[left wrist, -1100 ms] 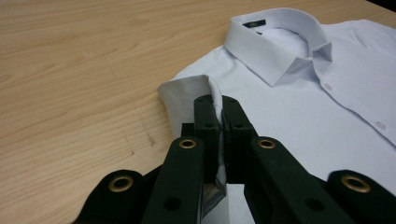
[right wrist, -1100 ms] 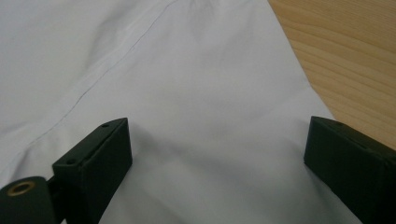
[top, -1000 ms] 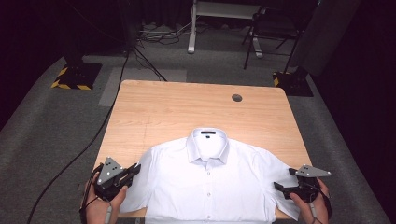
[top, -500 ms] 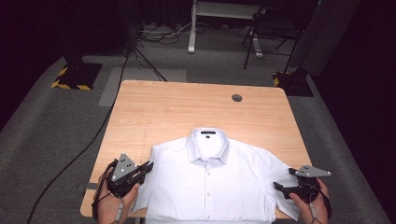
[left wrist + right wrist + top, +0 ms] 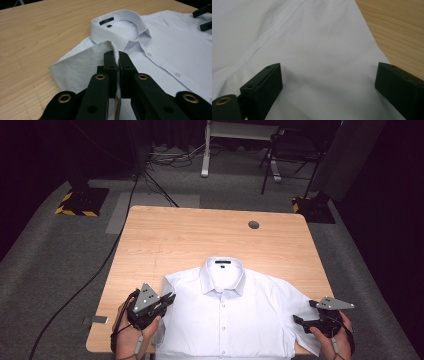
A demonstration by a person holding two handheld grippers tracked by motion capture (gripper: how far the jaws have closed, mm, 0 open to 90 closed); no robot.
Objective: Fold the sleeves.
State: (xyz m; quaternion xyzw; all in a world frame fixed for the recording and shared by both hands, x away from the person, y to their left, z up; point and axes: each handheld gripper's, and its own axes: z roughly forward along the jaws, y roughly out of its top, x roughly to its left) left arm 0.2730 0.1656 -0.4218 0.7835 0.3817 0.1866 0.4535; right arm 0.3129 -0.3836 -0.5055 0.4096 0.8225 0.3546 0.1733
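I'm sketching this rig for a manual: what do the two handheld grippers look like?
Both are matte black. The left gripper and right gripper each carry a grey three-cornered plate on top, dotted with small holes. Their blocky, flat-faced jaws sit on arms with brass-ringed pivots. A black cable trails from each.

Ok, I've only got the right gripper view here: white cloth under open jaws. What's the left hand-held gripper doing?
Observer: The left hand-held gripper is shut on a sleeve, which is folded in toward the middle of the shirt.
Operator: Which way does the shirt lie?
Observer: Front up and buttoned, with the collar toward the far side of the table.
Operator: And where on it is my gripper?
Observer: The right hand-held gripper is at the shirt's opposite side edge, near the table's front corner.
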